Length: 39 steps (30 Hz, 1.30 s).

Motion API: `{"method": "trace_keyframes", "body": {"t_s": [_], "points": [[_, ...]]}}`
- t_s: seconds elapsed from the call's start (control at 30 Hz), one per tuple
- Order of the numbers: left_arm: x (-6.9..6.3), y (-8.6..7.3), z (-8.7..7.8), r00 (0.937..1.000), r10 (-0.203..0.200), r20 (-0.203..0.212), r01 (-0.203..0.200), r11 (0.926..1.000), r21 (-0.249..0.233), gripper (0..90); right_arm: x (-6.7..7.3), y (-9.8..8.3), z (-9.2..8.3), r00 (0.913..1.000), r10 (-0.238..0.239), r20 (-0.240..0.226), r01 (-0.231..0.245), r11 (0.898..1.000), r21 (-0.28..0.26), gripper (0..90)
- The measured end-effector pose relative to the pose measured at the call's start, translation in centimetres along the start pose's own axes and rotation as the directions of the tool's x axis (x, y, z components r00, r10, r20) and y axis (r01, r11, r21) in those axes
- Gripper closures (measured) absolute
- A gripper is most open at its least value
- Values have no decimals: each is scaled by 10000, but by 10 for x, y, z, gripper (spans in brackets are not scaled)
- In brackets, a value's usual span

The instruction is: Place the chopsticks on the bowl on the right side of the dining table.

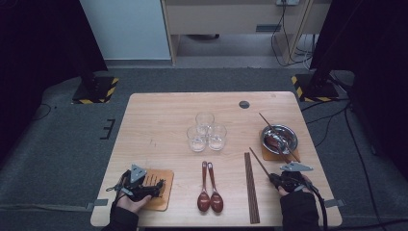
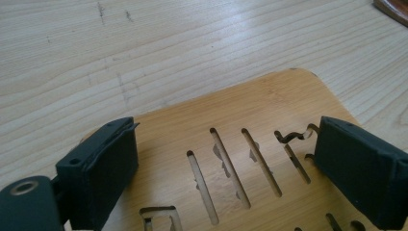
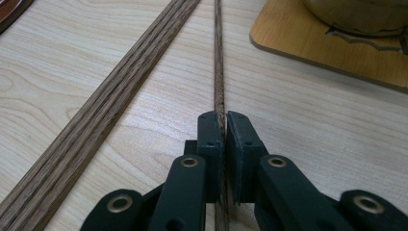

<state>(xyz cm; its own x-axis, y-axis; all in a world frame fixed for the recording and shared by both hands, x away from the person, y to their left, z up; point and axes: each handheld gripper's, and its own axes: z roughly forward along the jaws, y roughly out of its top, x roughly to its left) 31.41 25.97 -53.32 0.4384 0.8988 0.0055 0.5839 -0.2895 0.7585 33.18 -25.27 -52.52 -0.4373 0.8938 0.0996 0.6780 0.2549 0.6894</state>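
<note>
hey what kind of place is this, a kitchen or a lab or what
Likely a lab or recording studio set up as a dining table. The wooden table stands on grey carpet between dark curtains and hazard-striped stand bases, with loose cables by the back wall.

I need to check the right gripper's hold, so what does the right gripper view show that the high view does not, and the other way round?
Right gripper view alone: the right gripper has its jaws pressed shut on a single chopstick; the wood grain is visible too.

High view alone: three glasses, two spoons, the left gripper over a wooden coaster, and the person's hands.

Both: the single chopstick, the bundle of chopsticks beside it, the coaster under the metal bowl, and the table.
</note>
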Motion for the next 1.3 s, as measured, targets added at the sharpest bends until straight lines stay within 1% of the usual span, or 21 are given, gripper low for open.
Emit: {"method": "trace_keyframes", "body": {"t_s": [0.13,0.27,0.47,0.67,0.77,0.8,0.9,1.03,1.3], "points": [[0,0,0,10000,-1,-1,1,10000,0,72,-3,3,-5,9999,113,-113,-115,9997,-220,852],[0,0,0,10000,3,2,-3,10000,1,72,-6,5,-11,9996,263,-92,-267,9987,-431,852],[0,0,0,10000,3,3,-3,10000,1,72,-7,9,-18,9985,434,-329,-456,9966,-683,851],[0,0,0,10000,-3,3,3,10000,-1,72,-5,13,-24,9986,356,-381,-390,9950,-915,852],[0,0,0,10000,1,3,-1,10000,1,72,-4,15,-26,9981,407,-458,-451,9940,-995,852],[0,0,0,10000,-3,3,3,10000,0,72,-4,16,-27,9982,359,-478,-409,9934,-1072,852],[0,0,0,10000,2,2,-2,10000,1,72,-3,18,-31,9976,420,-544,-485,9909,-1252,852],[0,0,0,10000,1,2,-1,10000,1,72,-4,21,-35,9978,399,-530,-473,9880,-1471,852],[0,0,0,10000,6,3,-6,10000,3,72,-3,26,-41,9974,358,-631,-460,9848,-1673,852]]}}
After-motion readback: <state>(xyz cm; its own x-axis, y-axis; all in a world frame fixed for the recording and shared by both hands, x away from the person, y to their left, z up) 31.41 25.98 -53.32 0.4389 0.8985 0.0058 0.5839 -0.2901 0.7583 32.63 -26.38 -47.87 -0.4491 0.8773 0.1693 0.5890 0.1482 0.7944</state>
